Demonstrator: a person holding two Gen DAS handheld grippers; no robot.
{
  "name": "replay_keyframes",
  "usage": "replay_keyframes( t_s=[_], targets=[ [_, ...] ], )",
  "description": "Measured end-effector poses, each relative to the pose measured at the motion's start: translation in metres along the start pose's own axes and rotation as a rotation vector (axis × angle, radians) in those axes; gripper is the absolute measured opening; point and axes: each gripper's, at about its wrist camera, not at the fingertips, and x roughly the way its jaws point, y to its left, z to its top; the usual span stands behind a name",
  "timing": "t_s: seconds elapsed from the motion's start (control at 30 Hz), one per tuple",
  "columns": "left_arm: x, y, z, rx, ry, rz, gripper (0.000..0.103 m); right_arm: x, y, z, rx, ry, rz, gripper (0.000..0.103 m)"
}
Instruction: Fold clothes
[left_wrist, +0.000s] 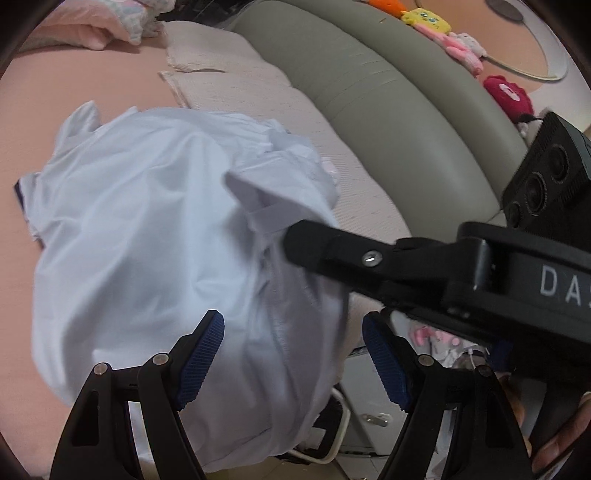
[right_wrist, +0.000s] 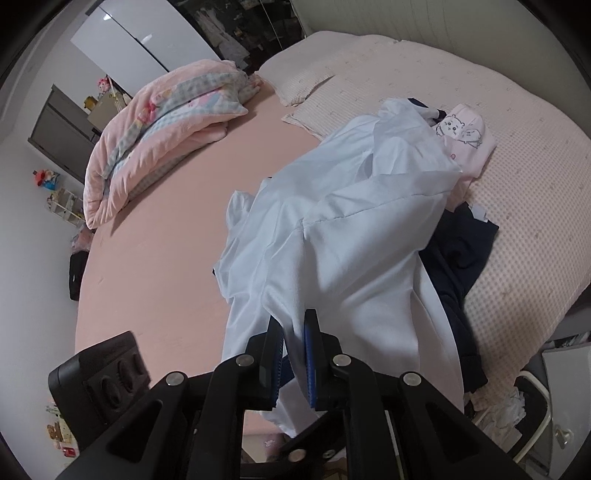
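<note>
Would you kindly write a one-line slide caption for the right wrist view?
Right gripper pinches the white shirt above a pink bed, dark garment alongside.

- Left wrist view: looked forward along the left gripper (left_wrist: 291, 358) from just above the white shirt (left_wrist: 155, 236), close to it; faced the bed's padded headboard (left_wrist: 388, 110), far ahead and to the right.
- Right wrist view: looked along the right gripper (right_wrist: 293, 354), down and forward over the same shirt (right_wrist: 354, 229), the bed (right_wrist: 166, 236) stretching ahead and left.
- Shared: the shirt and the pink bed surface.
- The right gripper's body (left_wrist: 424, 273) crossed the left view from the right, very near the lens.
</note>
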Motion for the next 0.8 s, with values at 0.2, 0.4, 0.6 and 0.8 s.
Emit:
replay_keyframes(
  t_s=[0.2,0.4,0.6,0.8],
  targets=[
    [0.016,0.000,0.000,-0.051,0.009,-0.018,0.058,-0.004,0.001,-0.004,0.024,0.000,0.040,0.009],
    [0.021,0.009,-0.003,-0.098,0.008,0.014,0.016,-0.004,0.000,-0.006,0.031,0.008,0.029,0.009],
    [0.018,0.004,-0.003,-0.088,-0.012,-0.008,0.009,0.000,0.004,-0.005,0.022,0.014,-0.115,0.029],
    [0.013,0.003,0.001,-0.092,-0.035,0.003,0.009,0.011,0.000,0.003,0.046,0.037,-0.180,0.067]
  ],
)
